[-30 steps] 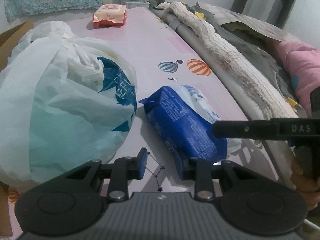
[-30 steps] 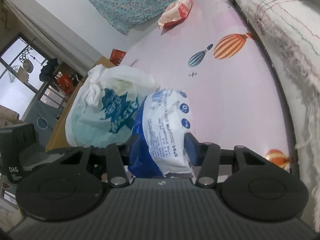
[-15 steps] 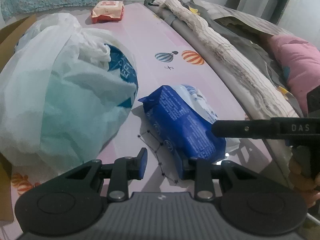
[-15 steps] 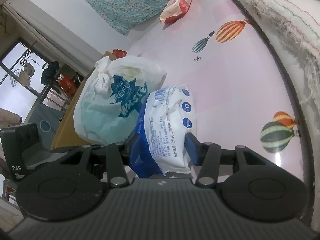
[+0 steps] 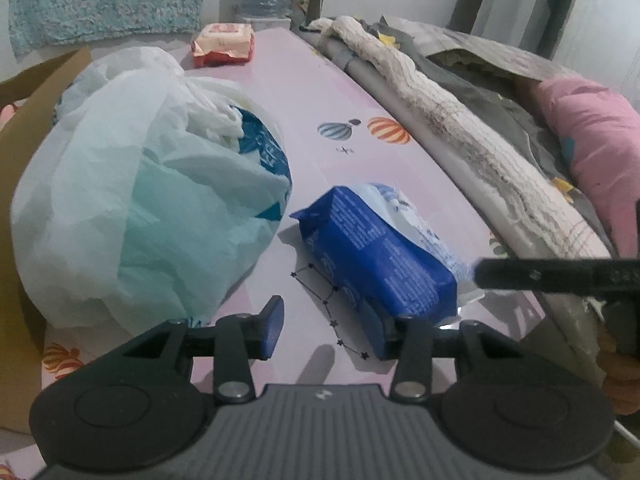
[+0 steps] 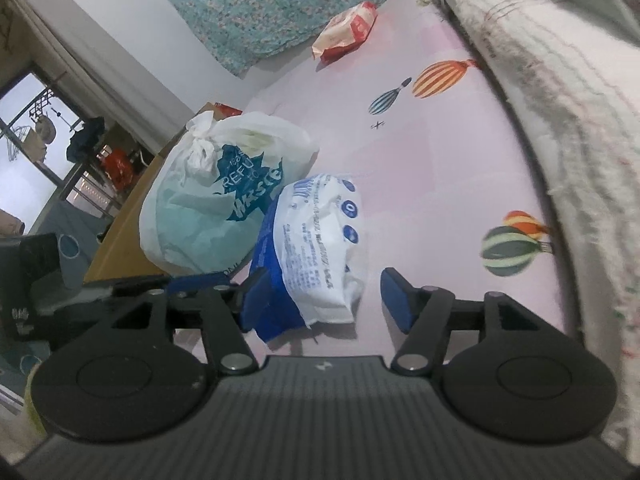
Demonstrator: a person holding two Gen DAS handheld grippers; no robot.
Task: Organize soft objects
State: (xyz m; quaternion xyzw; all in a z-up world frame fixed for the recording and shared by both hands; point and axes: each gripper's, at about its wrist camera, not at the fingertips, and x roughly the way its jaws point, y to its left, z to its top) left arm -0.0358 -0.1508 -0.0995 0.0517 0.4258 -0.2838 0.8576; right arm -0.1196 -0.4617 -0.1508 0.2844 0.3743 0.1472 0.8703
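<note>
Right wrist: right tool [image 6: 320, 300] spread wide around tissue pack [image 6: 320, 248], lower centre.
Closing off-centre could crush or tilt its soft end.

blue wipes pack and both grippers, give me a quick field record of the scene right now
blue wipes pack: lying on the pink table, beside the white plastic bag
right gripper: jaws open, spread around the pack's near end
left gripper: jaws open, nothing between them, its right jaw by the pack's end
white plastic bag: knotted shut, teal print
red pack: far end of table, apart from the rest
</note>
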